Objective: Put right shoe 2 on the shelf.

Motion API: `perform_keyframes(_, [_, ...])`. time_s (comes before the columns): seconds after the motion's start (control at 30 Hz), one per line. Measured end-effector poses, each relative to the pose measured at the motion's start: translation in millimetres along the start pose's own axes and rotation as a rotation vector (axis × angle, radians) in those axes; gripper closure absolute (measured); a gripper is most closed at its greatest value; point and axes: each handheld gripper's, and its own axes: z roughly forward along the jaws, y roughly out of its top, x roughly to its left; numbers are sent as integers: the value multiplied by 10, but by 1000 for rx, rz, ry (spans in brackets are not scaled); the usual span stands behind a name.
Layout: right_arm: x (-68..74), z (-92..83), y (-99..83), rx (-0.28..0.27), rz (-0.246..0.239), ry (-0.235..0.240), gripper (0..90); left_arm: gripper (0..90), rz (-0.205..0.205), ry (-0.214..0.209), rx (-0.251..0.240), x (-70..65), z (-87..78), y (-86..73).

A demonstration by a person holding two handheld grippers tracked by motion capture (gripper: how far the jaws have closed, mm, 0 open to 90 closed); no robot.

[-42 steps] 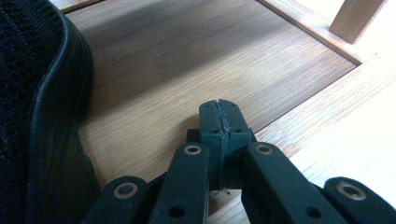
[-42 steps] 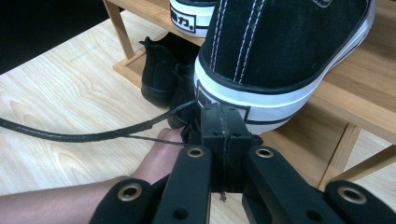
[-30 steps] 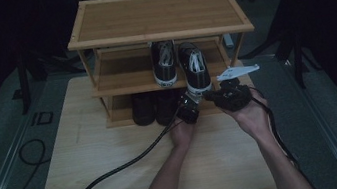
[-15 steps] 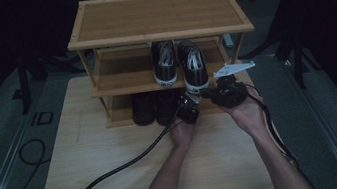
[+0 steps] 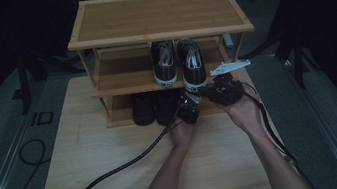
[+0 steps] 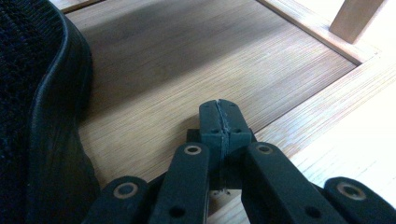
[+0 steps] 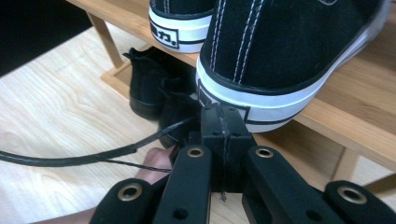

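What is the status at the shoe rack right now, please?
Left gripper shut, empty, low over the bottom shelf beside a black shoe. Right gripper shut, empty, at the heel of the right sneaker on the middle shelf. Nothing in the way.

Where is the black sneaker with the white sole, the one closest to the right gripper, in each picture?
High view: the right sneaker stands on the middle shelf, just behind the right gripper.
Left gripper view: it is not in this picture.
Right gripper view: its heel is at top right, just above the shut jaws.
Shared landmark: the wooden shoe rack.
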Motion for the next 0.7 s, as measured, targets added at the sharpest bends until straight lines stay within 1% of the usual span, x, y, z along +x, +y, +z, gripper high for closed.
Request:
perform_keyframes(0.03, [5, 10, 4, 2, -5, -9, 900, 899, -2, -1, 0, 2, 0, 0])
perform_keyframes(0.1, [0, 26, 10, 2, -4, -1, 900, 900, 0, -1, 0, 1, 0, 0])
perform_keyframes(0.13, [0, 35, 13, 2, -7, -8, 900, 900, -2, -1, 0, 2, 0, 0])
perform_keyframes(0.2, [-6, 46, 17, 7, -2, 3, 900, 900, -1, -1, 1, 2, 0, 0])
perform_keyframes(0.23, [-3, 51, 18, 6, -5, -8, 900, 900, -2, -1, 0, 2, 0, 0])
perform_keyframes(0.3, [-13, 68, 23, 8, -1, 1, 900, 900, -1, -1, 0, 1, 0, 0])
perform_keyframes(0.33, [-11, 77, 25, 7, -1, -6, 900, 900, -2, -1, 0, 1, 1, 0])
perform_keyframes(0.4, [-17, 91, 30, 11, 0, 0, 900, 899, -1, -1, 1, 2, 0, 0])
perform_keyframes(0.47, [-11, 107, 34, 11, -5, -7, 900, 900, -2, -1, 0, 2, 0, 0])
perform_keyframes(0.53, [-16, 125, 38, 13, -2, 4, 900, 900, -2, -1, 1, 3, -2, -1])
perform_keyframes(0.67, [-30, 154, 47, 14, -4, -1, 900, 900, -2, -2, 4, 7, -4, -1])
perform_keyframes(0.7, [-42, 159, 52, 18, 2, 6, 900, 900, -2, -2, 3, 6, -5, -1])
